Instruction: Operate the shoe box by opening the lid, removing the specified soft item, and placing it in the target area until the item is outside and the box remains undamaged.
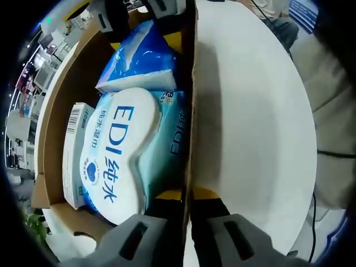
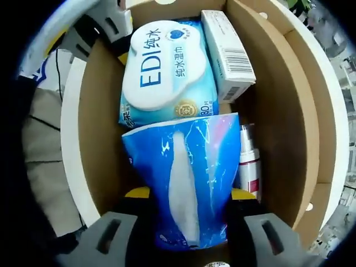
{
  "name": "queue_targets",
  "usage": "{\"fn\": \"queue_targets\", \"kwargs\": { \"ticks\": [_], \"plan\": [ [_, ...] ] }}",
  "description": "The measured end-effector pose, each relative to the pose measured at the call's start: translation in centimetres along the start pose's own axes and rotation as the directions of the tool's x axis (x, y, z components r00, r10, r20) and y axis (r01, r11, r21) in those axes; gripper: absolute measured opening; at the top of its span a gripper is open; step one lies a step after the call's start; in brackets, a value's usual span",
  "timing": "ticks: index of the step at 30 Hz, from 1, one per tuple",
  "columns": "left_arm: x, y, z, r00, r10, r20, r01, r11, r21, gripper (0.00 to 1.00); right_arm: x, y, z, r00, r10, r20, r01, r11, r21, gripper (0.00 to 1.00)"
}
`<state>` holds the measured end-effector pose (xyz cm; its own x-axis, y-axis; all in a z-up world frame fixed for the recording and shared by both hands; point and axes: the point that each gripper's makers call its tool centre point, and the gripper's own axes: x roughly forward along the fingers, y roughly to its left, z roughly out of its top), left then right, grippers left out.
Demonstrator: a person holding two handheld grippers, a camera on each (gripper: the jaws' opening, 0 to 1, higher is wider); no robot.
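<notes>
We log an open brown cardboard shoe box [image 2: 278, 105] holding wipes. Our right gripper [image 2: 189, 233] grasps the blue plastic tissue pack [image 2: 183, 178]. Our left gripper [image 1: 186, 233] pinches the box wall.

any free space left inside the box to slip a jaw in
Little. The wet wipes pack, tissue pack, small carton and spray bottle crowd the floor. Bare cardboard shows left of the packs along the box wall, and right of the bottle.
</notes>
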<state>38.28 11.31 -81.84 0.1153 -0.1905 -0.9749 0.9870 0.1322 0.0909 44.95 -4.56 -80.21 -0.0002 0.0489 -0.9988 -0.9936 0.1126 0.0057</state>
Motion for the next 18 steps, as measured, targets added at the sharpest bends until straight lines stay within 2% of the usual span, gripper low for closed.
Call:
{"fn": "queue_targets", "kwargs": {
  "ticks": [2, 12, 18],
  "plan": [
    [0.0, 0.0, 0.0, 1.0, -0.001, 0.001, 0.001, 1.0, -0.001, 0.01, 0.0, 0.0, 0.0, 1.0, -0.005, 0.029, 0.005, 1.0, -0.017, 0.46],
    [0.0, 0.0, 0.0, 1.0, 0.001, 0.004, -0.001, 1.0, -0.006, 0.01, -1.0, 0.0, 0.3, 0.995, 0.004, 0.1, -0.005, 1.0, 0.01, 0.44],
    [0.0, 0.0, 0.0, 1.0, -0.006, 0.01, 0.006, 1.0, -0.017, 0.01, -1.5, 0.0, 0.4, 0.983, 0.0, 0.183, -0.004, 1.0, 0.017, 0.44]
  ]
}}
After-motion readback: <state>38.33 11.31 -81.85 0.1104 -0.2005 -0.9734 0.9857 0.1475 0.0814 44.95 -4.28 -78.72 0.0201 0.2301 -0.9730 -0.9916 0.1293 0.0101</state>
